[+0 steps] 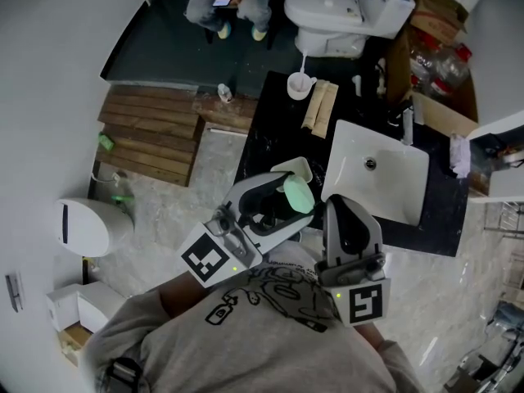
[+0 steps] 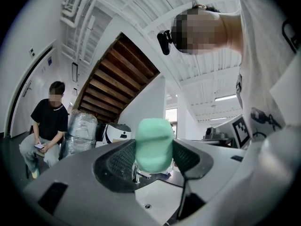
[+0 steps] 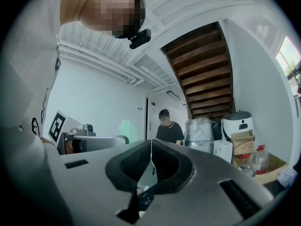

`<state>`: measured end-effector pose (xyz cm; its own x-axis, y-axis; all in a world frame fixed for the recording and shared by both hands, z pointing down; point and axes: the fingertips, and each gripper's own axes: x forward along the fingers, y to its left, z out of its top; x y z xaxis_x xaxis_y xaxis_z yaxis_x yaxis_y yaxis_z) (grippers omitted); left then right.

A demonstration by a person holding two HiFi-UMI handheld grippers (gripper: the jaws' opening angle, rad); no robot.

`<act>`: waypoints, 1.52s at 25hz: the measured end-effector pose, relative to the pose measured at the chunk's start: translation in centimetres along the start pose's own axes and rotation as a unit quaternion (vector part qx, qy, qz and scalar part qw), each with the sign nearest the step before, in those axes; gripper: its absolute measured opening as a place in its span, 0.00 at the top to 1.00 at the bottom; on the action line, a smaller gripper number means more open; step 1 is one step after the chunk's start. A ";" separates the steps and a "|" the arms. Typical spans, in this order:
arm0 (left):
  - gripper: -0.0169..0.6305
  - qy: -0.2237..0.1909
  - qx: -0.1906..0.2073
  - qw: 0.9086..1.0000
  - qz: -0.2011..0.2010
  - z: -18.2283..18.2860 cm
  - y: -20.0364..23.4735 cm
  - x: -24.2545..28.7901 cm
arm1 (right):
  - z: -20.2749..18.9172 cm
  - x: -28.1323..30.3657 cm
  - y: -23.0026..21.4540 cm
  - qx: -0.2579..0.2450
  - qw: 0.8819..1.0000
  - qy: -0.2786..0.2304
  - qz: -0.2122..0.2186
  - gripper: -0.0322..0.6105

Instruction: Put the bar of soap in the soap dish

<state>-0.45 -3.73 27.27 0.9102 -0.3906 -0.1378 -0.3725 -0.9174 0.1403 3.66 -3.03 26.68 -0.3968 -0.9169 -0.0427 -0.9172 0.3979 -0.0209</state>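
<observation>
Left gripper [image 1: 293,196] is clamped on the green bar of soap [image 1: 300,193], long axis upright between my jaws. The white soap dish [image 1: 286,167] sits just beyond it at twelve o'clock on the black counter [image 1: 266,133], with the sink basin [image 1: 385,178] off at three o'clock. Right gripper [image 1: 344,207] hangs alongside, jaws together on nothing. The left is nearer, so I reckon it's a short reach forward and down

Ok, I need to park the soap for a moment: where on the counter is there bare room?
For the soap, the black counter is bare between the cup at the far end and the soap dish. The sink basin is empty too. It is crowded behind the sink, around the faucet and small items.
</observation>
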 end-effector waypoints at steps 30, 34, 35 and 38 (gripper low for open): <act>0.59 0.036 -0.021 0.999 0.010 -2.8 -0.3 0.8 | -1.9 -0.6 -1.0 0.025 0.999 0.022 0.006 0.91; 0.59 0.037 -0.019 0.999 0.009 -3.1 -0.2 1.0 | -2.3 -0.5 -1.2 0.022 0.999 0.024 0.008 0.91; 0.59 0.037 -0.018 0.999 0.009 -3.2 -0.1 1.0 | -2.4 -0.5 -1.2 0.022 0.999 0.025 0.009 0.91; 0.59 0.038 -0.017 0.999 0.011 -3.4 0.0 1.0 | -2.8 -0.5 -1.2 0.023 0.999 0.029 0.010 0.91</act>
<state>1.09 -3.83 30.41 0.9132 -0.4030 -0.0596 -0.3878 -0.9048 0.1761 4.85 -3.12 29.51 -0.4175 -0.9086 0.0138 -0.9070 0.4158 -0.0661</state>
